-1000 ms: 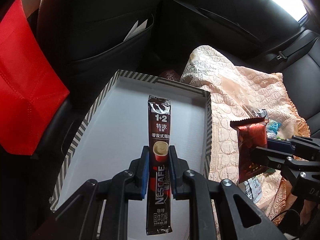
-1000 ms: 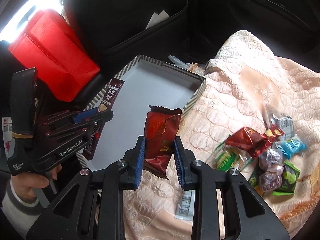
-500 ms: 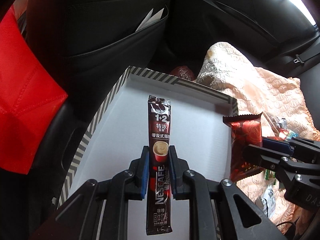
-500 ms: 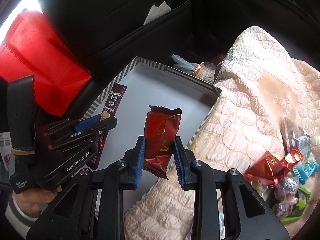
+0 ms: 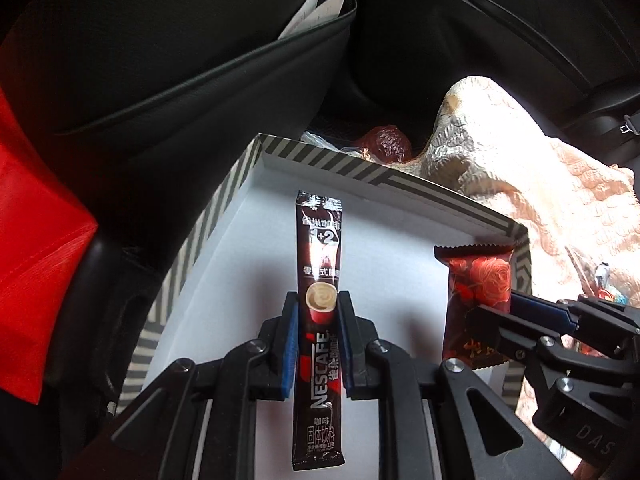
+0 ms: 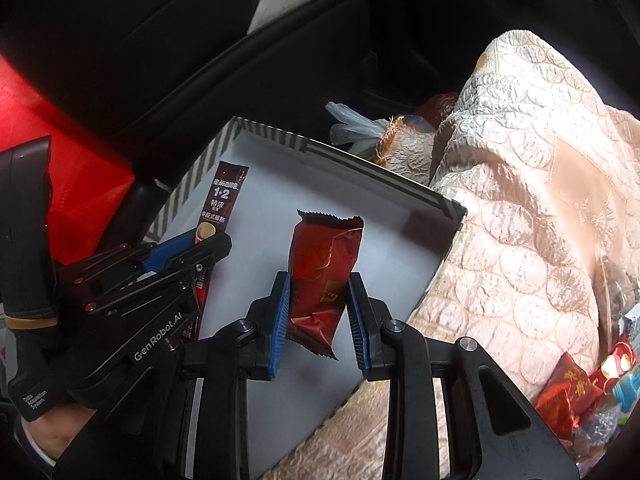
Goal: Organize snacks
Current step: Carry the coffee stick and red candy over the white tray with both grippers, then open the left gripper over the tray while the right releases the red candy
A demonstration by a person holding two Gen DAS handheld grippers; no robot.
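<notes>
One striped box. One coffee stick. One red snack pack over the box. Two grippers: left, right. One quilted blanket. One red bag. Loose snack heap, count unclear.

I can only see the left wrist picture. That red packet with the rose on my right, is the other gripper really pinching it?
Observer: Yes. In the right wrist view the red packet sits between the right gripper's two blue pads, above the white floor of the striped box.
Operator: Are more snacks waiting?
Observer: A small snack pile lies on the cream quilt, outside the box to the right.
Operator: Who holds the gripper with the coffee stick?
Observer: A bare hand shows under the left gripper's handle.
</notes>
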